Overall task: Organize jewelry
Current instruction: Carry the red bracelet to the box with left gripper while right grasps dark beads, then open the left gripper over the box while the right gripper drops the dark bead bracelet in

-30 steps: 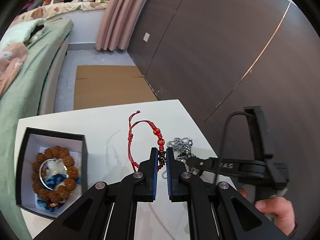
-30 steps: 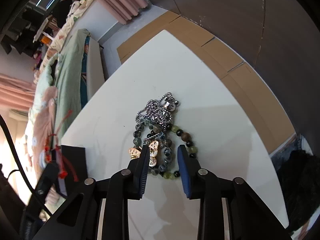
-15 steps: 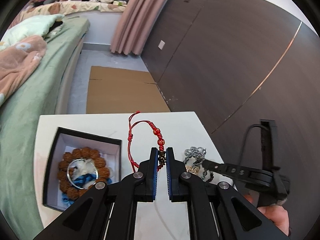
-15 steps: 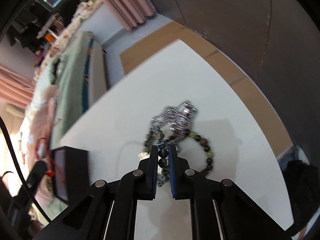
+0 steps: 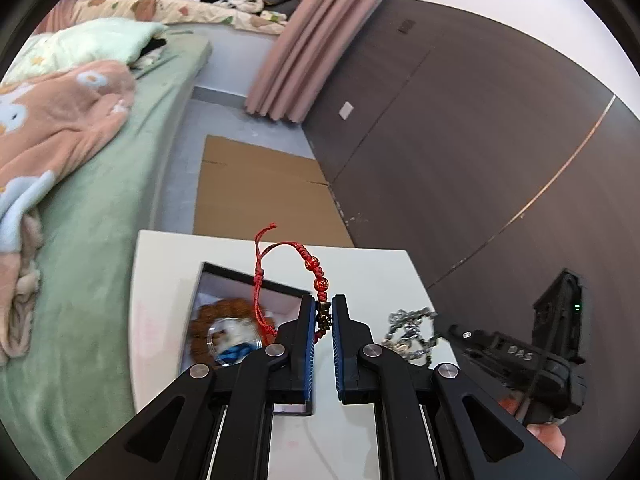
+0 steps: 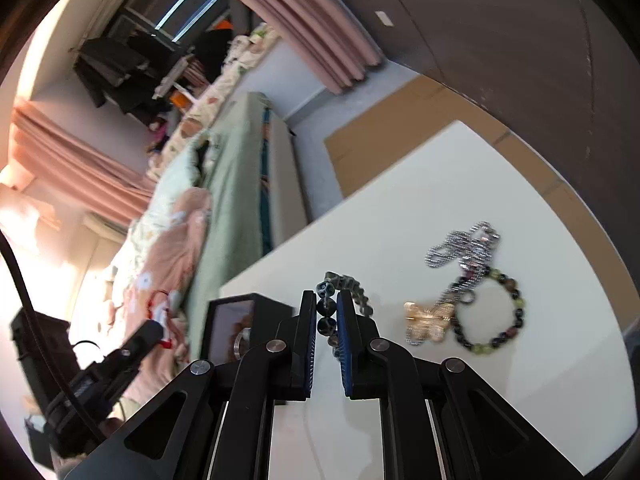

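Red braided-cord bracelet with red beads and a small dark metal charm is being gripped by the charm between the closed blue-padded fingers of the left gripper, and is being held above the open black jewelry box on the white table. Dark grey bead bracelet is being clamped between the pads of the right gripper, lifted off the tabletop. Silver ball-chain necklace, gold butterfly clip and green-and-brown bead bracelet are being left lying together on the table, to the right gripper's right.
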`<state>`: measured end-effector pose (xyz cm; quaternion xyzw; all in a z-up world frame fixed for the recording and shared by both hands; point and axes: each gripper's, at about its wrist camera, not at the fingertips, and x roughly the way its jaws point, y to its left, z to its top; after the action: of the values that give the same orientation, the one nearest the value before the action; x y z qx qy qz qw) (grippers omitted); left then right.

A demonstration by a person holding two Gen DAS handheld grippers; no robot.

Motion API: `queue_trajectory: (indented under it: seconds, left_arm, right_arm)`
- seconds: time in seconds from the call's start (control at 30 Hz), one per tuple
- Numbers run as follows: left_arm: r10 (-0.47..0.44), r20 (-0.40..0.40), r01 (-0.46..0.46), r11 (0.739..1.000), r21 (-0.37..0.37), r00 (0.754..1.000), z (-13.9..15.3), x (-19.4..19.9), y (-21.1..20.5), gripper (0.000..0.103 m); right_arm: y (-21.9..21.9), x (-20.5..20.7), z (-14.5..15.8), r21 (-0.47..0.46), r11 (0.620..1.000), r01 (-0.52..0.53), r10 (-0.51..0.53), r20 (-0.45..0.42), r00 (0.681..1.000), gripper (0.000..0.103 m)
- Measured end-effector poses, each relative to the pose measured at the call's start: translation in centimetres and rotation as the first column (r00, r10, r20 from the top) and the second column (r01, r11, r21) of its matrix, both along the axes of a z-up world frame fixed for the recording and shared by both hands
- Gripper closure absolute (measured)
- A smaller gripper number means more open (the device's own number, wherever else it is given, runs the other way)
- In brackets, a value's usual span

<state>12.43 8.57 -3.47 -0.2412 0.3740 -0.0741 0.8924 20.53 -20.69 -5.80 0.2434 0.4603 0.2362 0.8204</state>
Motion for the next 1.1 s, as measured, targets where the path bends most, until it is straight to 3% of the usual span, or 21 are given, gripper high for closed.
queue_trajectory:
  seconds: [0.13,0.17,0.23,0.27,0.3,0.33,0.6,0.9,0.93,0.97,1.03,1.1]
  left_arm:
    - [-0.021,-0.039,0.017,0.997,-0.079,0.999,-0.9,-0.1,1.4,0.093]
    - [-0.03,-0.059,0.024,0.994,-0.104,0.998,-1.3,0.0,1.7,0.087]
    - [-0.028,-0.099,0.014,0.991,-0.136,0.995,-2.0,0.1,2.3,0.059]
    - [-0.017,-0.1,0.002,0.989,-0.145,0.995,-2.1,0.1,2.6,0.04]
    - [0.005,-0.086,-0.019,0.988,-0.156,0.996,-2.0,-0.1,3.0,0.029]
    - [0.022,-0.076,-0.034,0.986,-0.16,0.997,-1.9,-0.2,3.3,0.027]
    - [0.068,-0.04,-0.074,0.984,-0.162,0.997,-0.9,-0.4,4.2,0.026]
    - [0.124,-0.006,-0.123,0.982,-0.141,0.992,-0.1,-1.2,5.7,0.026]
    - [0.128,-0.005,-0.128,0.982,-0.141,0.992,-0.1,-1.3,5.8,0.026]
    - [0.133,-0.004,-0.133,0.981,-0.14,0.991,-0.1,-1.3,6.0,0.026]
    - [0.137,-0.006,-0.137,0.981,-0.138,0.991,-0.1,-1.3,6.1,0.026]
    - [0.138,-0.01,-0.138,0.981,-0.132,0.99,-0.2,-1.2,6.0,0.026]
  right_arm:
    - [1.0,-0.6,0.7,0.028,0.999,-0.018,0.017,0.032,0.999,0.091]
    - [1.3,-0.6,0.7,0.031,0.999,-0.023,0.022,0.034,0.999,0.091]
    - [1.8,-0.7,0.6,0.039,0.999,-0.034,0.033,0.032,0.999,0.091]
    - [2.1,-0.7,0.5,0.042,0.998,-0.039,0.038,0.032,0.999,0.091]
    - [2.5,-0.7,0.5,0.048,0.998,-0.049,0.047,0.033,0.998,0.091]
    - [2.7,-0.8,0.5,0.054,0.997,-0.057,0.056,0.034,0.998,0.091]
    - [5.5,-1.8,1.2,0.117,0.979,-0.165,0.155,0.089,0.984,0.091]
    - [11.4,-2.2,1.9,0.221,0.921,-0.321,0.298,0.134,0.945,0.091]
    - [12.1,-2.2,1.7,0.222,0.917,-0.332,0.311,0.126,0.942,0.086]
    - [12.8,-2.2,1.5,0.201,0.916,-0.346,0.33,0.11,0.938,0.068]
    - [13.1,-2.2,1.1,0.154,0.933,-0.325,0.312,0.105,0.944,0.049]
    - [12.4,-2.0,0.9,0.135,0.949,-0.285,0.272,0.104,0.957,0.046]
